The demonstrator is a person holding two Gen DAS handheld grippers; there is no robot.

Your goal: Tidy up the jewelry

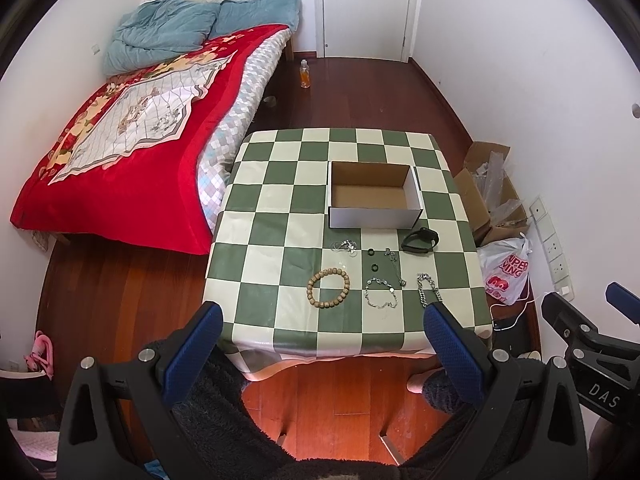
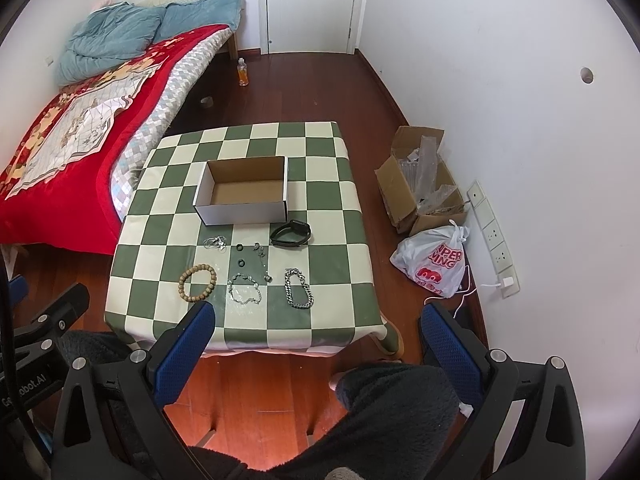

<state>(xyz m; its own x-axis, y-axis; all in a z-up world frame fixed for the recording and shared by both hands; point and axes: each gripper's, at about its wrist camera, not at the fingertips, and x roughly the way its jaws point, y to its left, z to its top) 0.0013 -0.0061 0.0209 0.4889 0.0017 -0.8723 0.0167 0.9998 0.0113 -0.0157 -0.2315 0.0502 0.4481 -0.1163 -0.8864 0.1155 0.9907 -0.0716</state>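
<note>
An empty white cardboard box (image 1: 374, 216) (image 2: 240, 213) stands on the green-and-cream checked table (image 1: 280, 320) (image 2: 340, 208). In front of it lie a wooden bead bracelet (image 1: 328, 288) (image 2: 197, 282), a thin silver bracelet (image 1: 381, 293) (image 2: 245, 289), a heavy silver chain (image 1: 428, 289) (image 2: 298, 288), a black wristband (image 1: 420, 240) (image 2: 291, 233), two small dark rings (image 1: 373, 259) (image 2: 240, 255) and small silver pieces (image 1: 346, 246) (image 2: 215, 242). My left gripper (image 1: 323, 336) hangs open, above the table's near edge. My right gripper (image 2: 316, 332) is open too, held back from the table.
A bed with a red blanket (image 1: 120, 152) runs along the left of the table. At the right wall sit an open carton (image 2: 420, 184) and a white plastic bag (image 2: 436, 264), with a white cable. A bottle (image 2: 243, 73) stands on the floor near the door. Dark fleece-covered legs are below.
</note>
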